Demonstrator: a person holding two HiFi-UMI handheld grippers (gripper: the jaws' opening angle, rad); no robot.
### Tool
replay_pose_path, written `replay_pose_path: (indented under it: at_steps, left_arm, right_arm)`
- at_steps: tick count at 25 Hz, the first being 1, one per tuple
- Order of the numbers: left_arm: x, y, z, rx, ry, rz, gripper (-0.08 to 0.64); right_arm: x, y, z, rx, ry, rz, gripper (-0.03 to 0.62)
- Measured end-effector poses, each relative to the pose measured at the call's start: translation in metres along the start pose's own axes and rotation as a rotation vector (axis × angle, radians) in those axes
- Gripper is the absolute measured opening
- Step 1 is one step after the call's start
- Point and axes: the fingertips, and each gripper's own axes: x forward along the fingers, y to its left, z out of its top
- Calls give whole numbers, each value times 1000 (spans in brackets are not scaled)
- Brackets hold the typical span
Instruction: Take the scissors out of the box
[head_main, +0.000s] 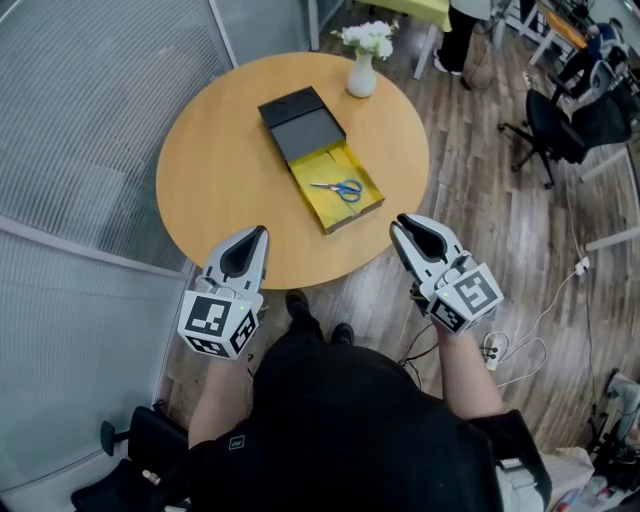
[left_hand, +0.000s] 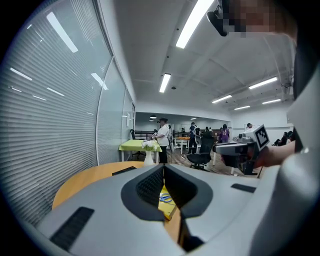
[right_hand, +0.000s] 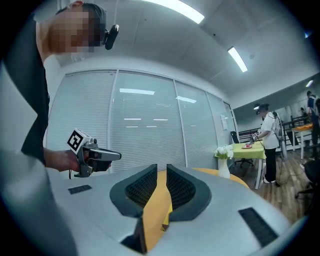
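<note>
An open black box (head_main: 300, 122) lies on the round wooden table (head_main: 215, 170), its yellow tray (head_main: 335, 205) holding blue-handled scissors (head_main: 340, 188). Both grippers hover at the table's near edge, short of the box and apart from it. My left gripper (head_main: 262, 232) is shut and empty, at the left. My right gripper (head_main: 397, 224) is shut and empty, at the right. In the left gripper view the scissors (left_hand: 164, 198) show past the closed left gripper (left_hand: 163, 167). In the right gripper view only a strip of table (right_hand: 157, 205) shows past the right gripper (right_hand: 161, 167).
A white vase of flowers (head_main: 362, 62) stands at the table's far edge. Glass partitions with blinds (head_main: 80, 120) run along the left. A black office chair (head_main: 548, 125) and floor cables (head_main: 505, 350) lie to the right. People stand by a green table (left_hand: 135, 145) far off.
</note>
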Motion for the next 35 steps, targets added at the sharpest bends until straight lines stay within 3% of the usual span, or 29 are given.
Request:
replay_pose_path:
  at_steps: [8,12,20,28,35]
  left_arm:
    - [43,60,4,-2,-23,-29,15]
    - [68,93,9,-8,-30,-68,14]
    - [103,144,8,-43,-25,-130,14]
    - [131,150,1,-81,20,-135,15]
    - [147,142,-20,-112,91,-89,15]
  right_arm:
    - [65,-39,-16,-17,84,-62,48]
    - [101,-62,-25,1,144,-104,108]
    - [158,-93,-44,-38,275,-164,136]
    - [183,-121,-101,-70,454,-138,137]
    - [200,-134,-173,-140,642,4,137]
